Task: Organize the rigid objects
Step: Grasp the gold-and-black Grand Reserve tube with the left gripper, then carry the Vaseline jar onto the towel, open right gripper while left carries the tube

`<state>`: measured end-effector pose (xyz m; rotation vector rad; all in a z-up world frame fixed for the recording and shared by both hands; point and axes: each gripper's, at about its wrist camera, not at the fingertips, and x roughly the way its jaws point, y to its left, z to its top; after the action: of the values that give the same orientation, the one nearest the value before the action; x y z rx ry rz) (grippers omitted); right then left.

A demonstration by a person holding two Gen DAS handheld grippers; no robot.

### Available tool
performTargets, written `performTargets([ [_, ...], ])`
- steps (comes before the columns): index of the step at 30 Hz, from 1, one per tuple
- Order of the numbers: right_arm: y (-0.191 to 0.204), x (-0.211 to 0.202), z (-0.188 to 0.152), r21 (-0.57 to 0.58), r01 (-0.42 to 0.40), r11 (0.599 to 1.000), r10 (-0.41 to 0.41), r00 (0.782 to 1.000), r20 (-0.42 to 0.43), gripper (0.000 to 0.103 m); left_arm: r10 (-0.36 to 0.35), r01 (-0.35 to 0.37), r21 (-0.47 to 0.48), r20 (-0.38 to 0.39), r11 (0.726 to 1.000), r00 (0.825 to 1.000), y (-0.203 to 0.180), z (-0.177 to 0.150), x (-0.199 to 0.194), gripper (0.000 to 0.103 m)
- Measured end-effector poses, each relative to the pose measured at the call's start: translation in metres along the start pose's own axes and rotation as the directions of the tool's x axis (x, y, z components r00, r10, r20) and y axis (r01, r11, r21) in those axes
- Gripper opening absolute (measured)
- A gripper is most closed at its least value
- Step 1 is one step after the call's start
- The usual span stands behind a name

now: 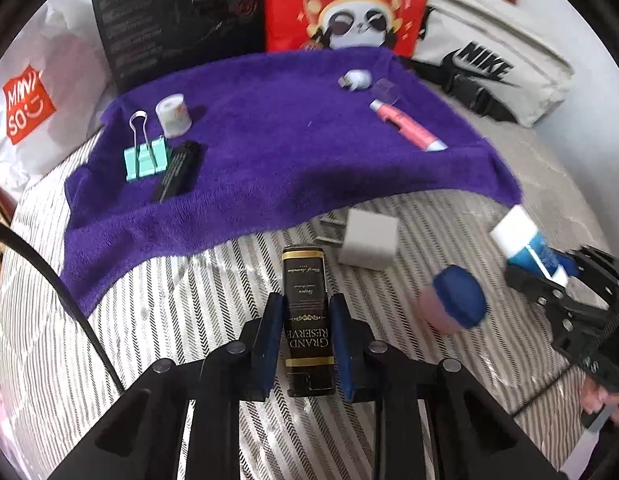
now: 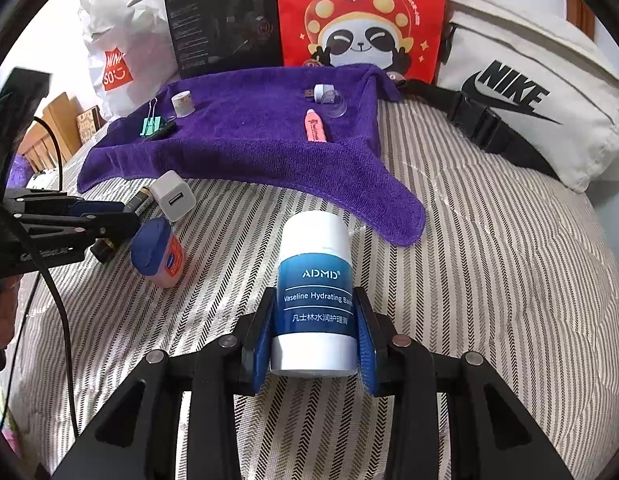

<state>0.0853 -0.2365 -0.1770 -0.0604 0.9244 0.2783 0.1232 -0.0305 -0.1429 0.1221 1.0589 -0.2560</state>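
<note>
My left gripper (image 1: 307, 312) is shut on a black Grand Reserve box (image 1: 307, 320), held over the striped bedspread. My right gripper (image 2: 313, 320) is shut on a blue and white ADMD balm bottle (image 2: 315, 284); it also shows in the left wrist view (image 1: 529, 248). A purple towel (image 1: 269, 160) lies ahead, carrying a green binder clip (image 1: 145, 156), a black flat case (image 1: 177, 172), a small white jar (image 1: 172, 116), a pink tube (image 1: 409, 126), a white USB plug (image 1: 355, 79) and a clear suction cup (image 2: 334, 105).
A white charger cube (image 1: 367, 244) and a pink jar with a blue lid (image 1: 455, 300) lie on the bedspread (image 2: 489, 280) between the grippers. A Miniso bag (image 1: 27, 108), a black box (image 1: 169, 12), a red panda bag (image 1: 349, 4) and a Nike bag (image 1: 493, 76) stand behind the towel.
</note>
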Motion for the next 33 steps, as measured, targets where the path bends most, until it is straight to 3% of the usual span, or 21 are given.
performTargets([
  [4,-0.004,-0.01,0.007,0.046,-0.064,0.997,0.065,0.998,-0.014,0.036,0.007,-0.007,0.025,0.002,1.0,1.0,0.008,-0.002,-0.013,0.023],
  [18,0.008,-0.03,0.044,0.033,-0.119,0.992,0.119,0.993,0.003,0.036,0.015,-0.014,-0.044,0.023,0.999,1.0,0.055,0.002,-0.041,0.023],
  [33,0.015,-0.028,0.08,-0.004,-0.125,0.992,0.125,0.992,0.024,0.036,0.018,-0.013,-0.09,0.051,0.996,0.999,0.091,0.024,-0.051,0.023],
])
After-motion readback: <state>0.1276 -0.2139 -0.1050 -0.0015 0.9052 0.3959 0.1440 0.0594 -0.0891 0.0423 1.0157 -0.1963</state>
